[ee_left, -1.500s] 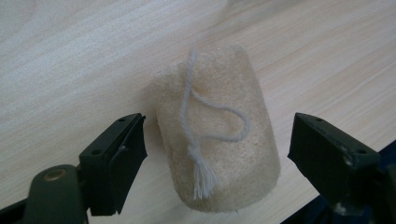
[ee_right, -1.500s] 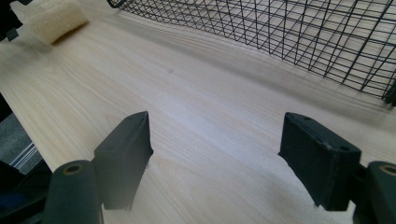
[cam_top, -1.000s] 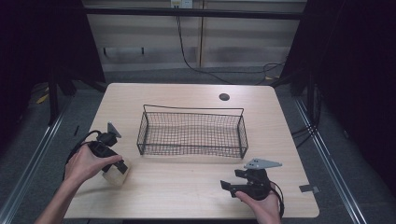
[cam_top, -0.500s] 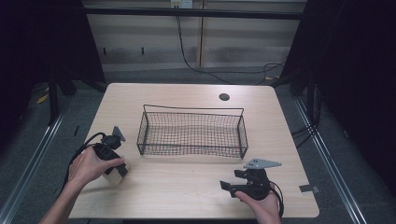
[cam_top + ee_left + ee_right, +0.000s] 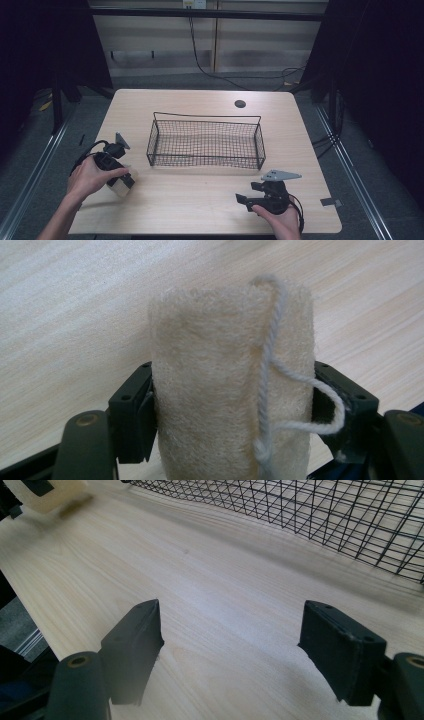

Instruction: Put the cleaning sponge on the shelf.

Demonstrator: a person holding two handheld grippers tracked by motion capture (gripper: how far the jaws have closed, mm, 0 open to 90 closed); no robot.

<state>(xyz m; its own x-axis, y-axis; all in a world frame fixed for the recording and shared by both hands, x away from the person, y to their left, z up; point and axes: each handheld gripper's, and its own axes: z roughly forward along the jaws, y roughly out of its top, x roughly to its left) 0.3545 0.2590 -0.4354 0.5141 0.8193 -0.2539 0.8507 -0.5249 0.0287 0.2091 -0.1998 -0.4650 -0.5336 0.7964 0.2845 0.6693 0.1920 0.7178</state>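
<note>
High view: my left gripper (image 5: 121,181) holds a cream sponge (image 5: 120,186) at the table's (image 5: 200,205) near left edge, beside the wire basket (image 5: 205,142); my right gripper (image 5: 250,197) rests near the front right.

Left gripper view: my jaws clamp the fibrous sponge (image 5: 220,380), a grey string loop (image 5: 285,390) hanging across it.

Right gripper view: my jaws stand wide apart over bare wood, the basket (image 5: 320,515) ahead. I can read no writing anywhere.

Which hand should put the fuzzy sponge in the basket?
Probably the left. The left gripper is already shut on the sponge, beside the wire basket. The right gripper is open and holds nothing.
</note>
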